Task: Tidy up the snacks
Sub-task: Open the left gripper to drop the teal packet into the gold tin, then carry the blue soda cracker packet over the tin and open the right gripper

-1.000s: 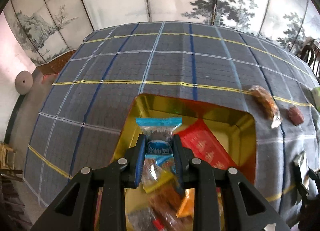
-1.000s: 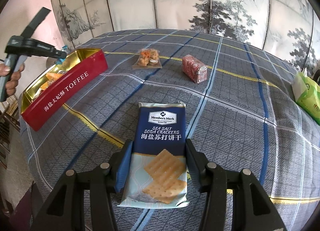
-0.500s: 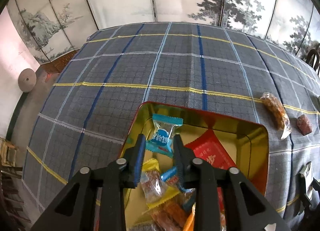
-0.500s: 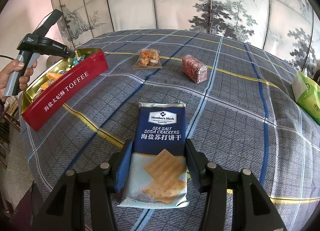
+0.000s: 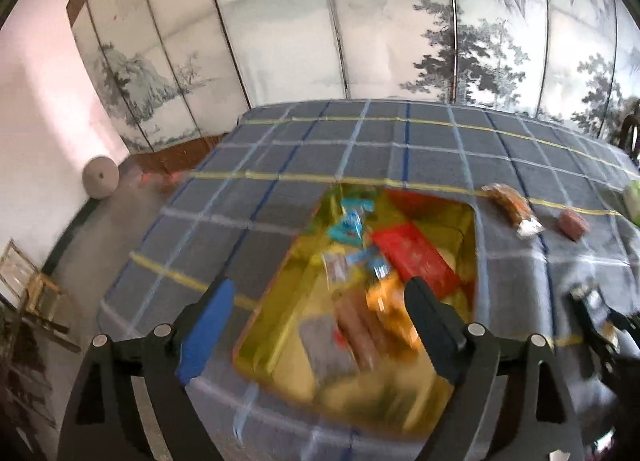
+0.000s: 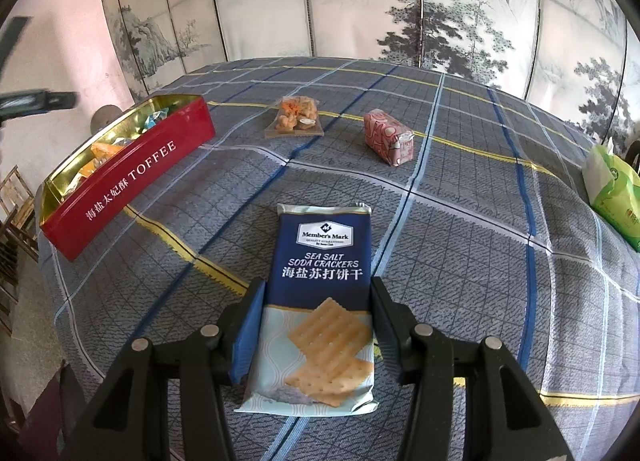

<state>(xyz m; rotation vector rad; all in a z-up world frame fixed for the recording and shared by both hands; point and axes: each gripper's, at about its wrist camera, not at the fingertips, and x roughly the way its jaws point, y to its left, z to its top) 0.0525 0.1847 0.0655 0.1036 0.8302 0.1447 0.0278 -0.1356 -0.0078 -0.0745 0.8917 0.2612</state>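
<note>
My left gripper [image 5: 320,301] hovers above the open red toffee tin [image 5: 472,229], its jaws opening wide with nothing between them. The view is blurred by motion. A blue-wrapped candy [image 5: 350,221] lies at the far end of the tin's gold inside, among several other wrapped snacks. In the right wrist view my right gripper [image 6: 318,321] is shut on a navy pack of soda crackers [image 6: 324,261] that lies flat on the plaid tablecloth. The tin [image 6: 132,177] stands at the left there, and the left gripper [image 6: 40,101] shows as a dark blur above its far end.
A clear bag of orange snacks [image 6: 296,119] and a pink wrapped pack [image 6: 386,137] lie on the cloth beyond the crackers. A green bag [image 6: 612,189] sits at the table's right edge. A painted folding screen stands behind the table.
The left gripper let go of the blue candy, which now lies in the tin, then opened wide and pulled up and back. The right gripper and the crackers have not moved.
</note>
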